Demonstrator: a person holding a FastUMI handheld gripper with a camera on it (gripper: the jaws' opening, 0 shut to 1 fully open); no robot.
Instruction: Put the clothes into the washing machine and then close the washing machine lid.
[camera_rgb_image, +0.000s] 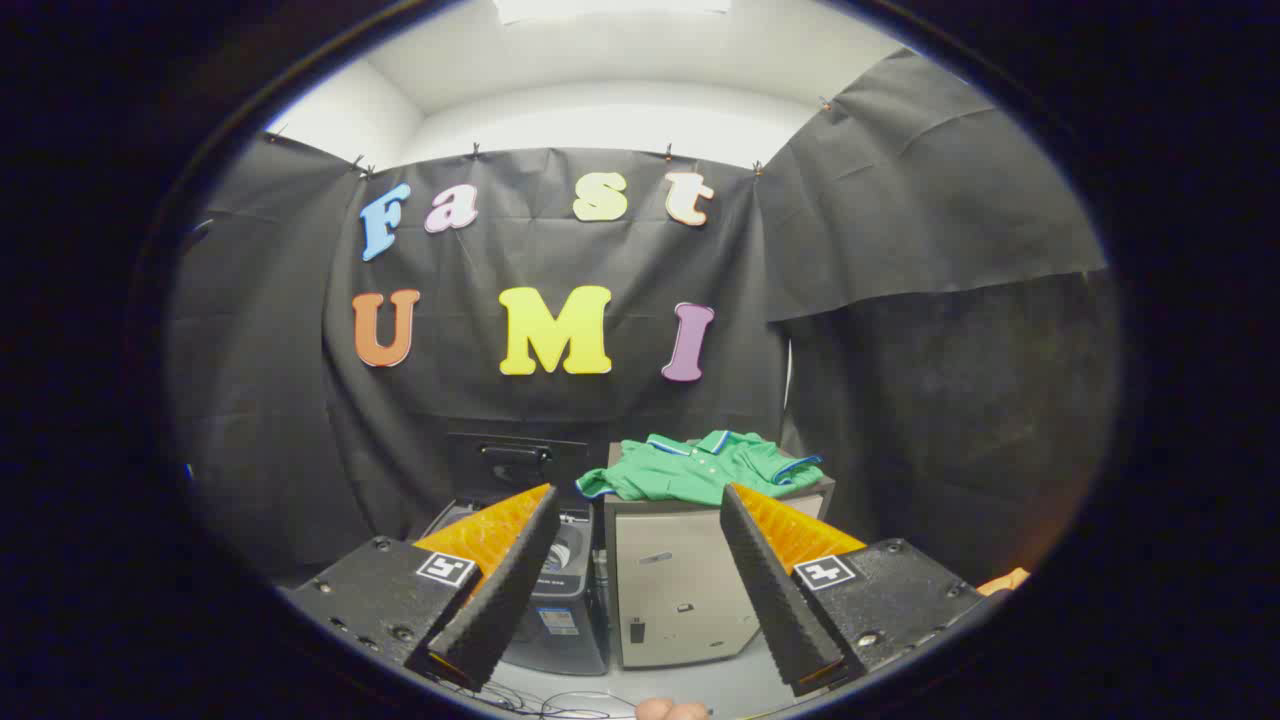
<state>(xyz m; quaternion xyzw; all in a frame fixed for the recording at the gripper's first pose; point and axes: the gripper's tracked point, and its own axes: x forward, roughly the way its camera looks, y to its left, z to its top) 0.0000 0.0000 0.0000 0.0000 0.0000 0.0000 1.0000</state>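
A green polo shirt (697, 467) with blue-and-white trim lies crumpled on top of a beige cabinet (680, 590), beyond my fingers. To the cabinet's left stands a dark top-loading washing machine (560, 615); its lid (515, 462) is raised upright against the wall behind it, and part of the drum opening shows beside my left finger. My gripper (640, 495) is open, well short of the shirt, with nothing between its fingers. My left finger hides much of the washer's top.
Black cloth walls close in behind and on both sides of the two appliances. Thin cables lie on the pale floor below my fingers. A bit of a hand shows at the bottom, and something orange peeks out by my right finger.
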